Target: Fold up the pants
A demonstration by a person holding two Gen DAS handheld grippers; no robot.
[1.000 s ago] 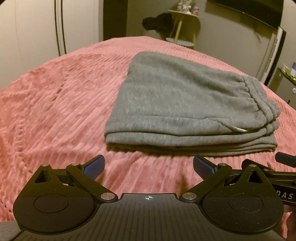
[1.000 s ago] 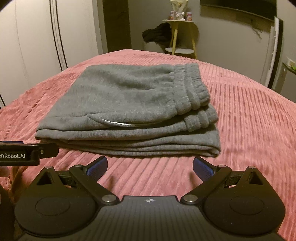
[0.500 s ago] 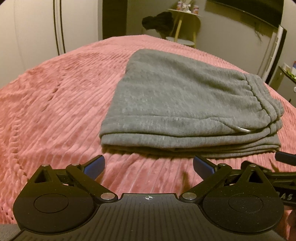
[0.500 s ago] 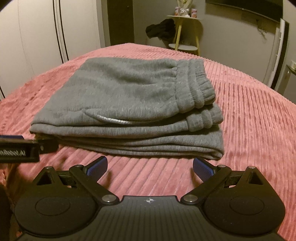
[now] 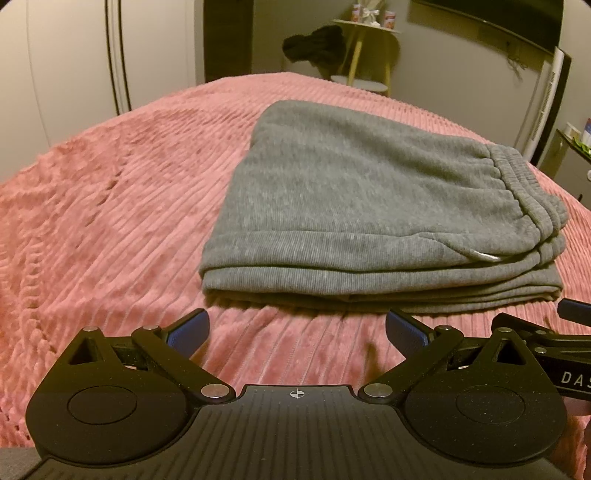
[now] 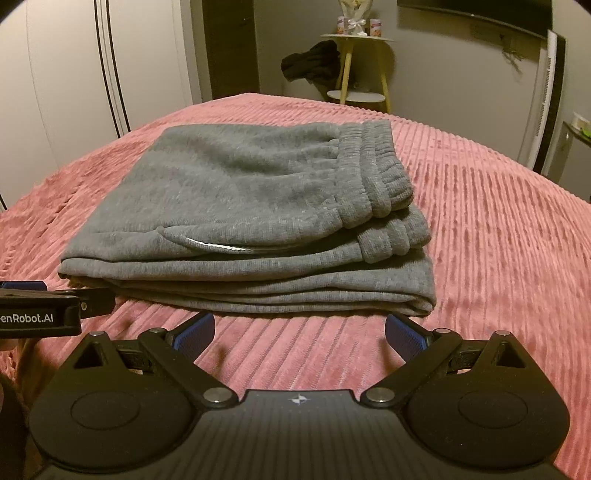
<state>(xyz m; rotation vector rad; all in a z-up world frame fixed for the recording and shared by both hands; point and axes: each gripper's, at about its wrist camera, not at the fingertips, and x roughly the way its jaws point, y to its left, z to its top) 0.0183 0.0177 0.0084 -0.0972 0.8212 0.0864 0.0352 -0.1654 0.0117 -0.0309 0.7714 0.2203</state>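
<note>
The gray sweatpants [image 6: 251,225] lie folded on the pink bed [image 6: 498,258]. Both the left hand-held gripper [image 5: 297,332] and right hand-held gripper [image 6: 299,332] are wide apart, holding nothing. The folding looks done; next, maybe just pat it flat.

Black left gripper [image 5: 297,330] and right gripper [image 6: 300,330], blue-padded jaws, silver pivot screws.

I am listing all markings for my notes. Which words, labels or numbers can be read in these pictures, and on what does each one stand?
"enRobot.AI", cut off at the frame edge: on the left hand-held gripper, in the right wrist view.
"DAS", cut off at the edge: on the right hand-held gripper, in the left wrist view.
Labels of the jars on the side table: too blurred.
</note>
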